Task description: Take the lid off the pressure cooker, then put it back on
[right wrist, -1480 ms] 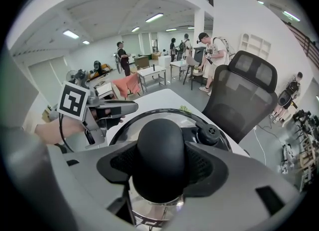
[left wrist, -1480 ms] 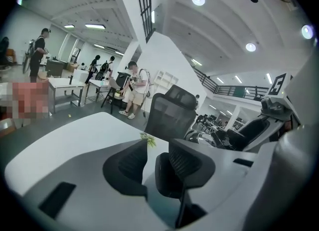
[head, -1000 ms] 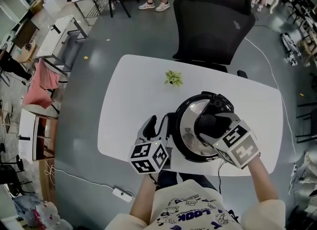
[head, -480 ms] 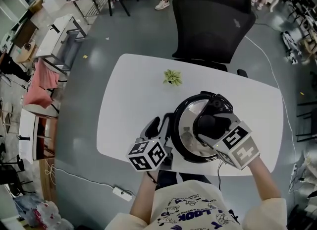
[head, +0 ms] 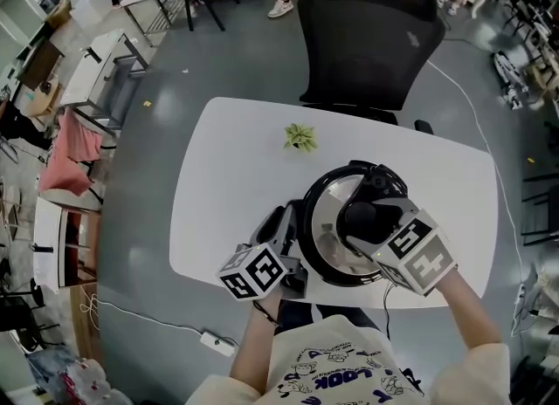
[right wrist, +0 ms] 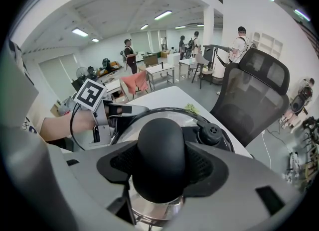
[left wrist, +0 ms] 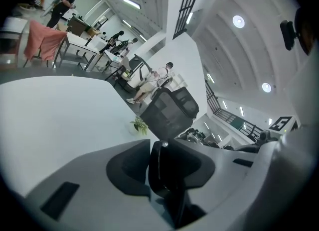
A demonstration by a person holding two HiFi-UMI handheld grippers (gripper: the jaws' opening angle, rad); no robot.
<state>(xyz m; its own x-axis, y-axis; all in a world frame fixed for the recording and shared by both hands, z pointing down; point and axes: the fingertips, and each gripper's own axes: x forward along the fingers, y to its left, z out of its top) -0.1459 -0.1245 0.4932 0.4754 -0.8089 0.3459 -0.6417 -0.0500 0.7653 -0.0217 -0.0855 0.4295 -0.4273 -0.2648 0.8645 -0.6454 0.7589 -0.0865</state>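
The right tool (right wrist: 161, 171) points steeply down with its jaws clamped on the rounded black knob (right wrist: 160, 148) at the centre of the polished steel lid (head: 330, 207); both pads press against the knob's sides. The lid sits seated on the round black-rimmed pressure cooker (head: 307, 229). A black pressure valve (right wrist: 210, 133) stands on the lid just beyond the knob.

The left tool (left wrist: 167, 175) lies nearly level and rolled to one side at the cooker's left flank. Its jaws are closing, and the cooker's narrow black side handle (left wrist: 159, 158) stands upright between them, filling the gap so that both jaws meet it. In the head view this tool (head: 284, 229) reaches in from the person's side, its marker cube hanging over the near edge.

The cooker stands on the white rounded desk (head: 227, 185), right of centre and close to the near edge. A small green potted plant (head: 300, 137) sits well apart from it, toward the far edge. Behind the desk is a black mesh office chair (head: 367, 37) on a grey floor (head: 166, 89). To the left a pink cloth (head: 65, 154) hangs over a rack, and people stand among more desks in the background.
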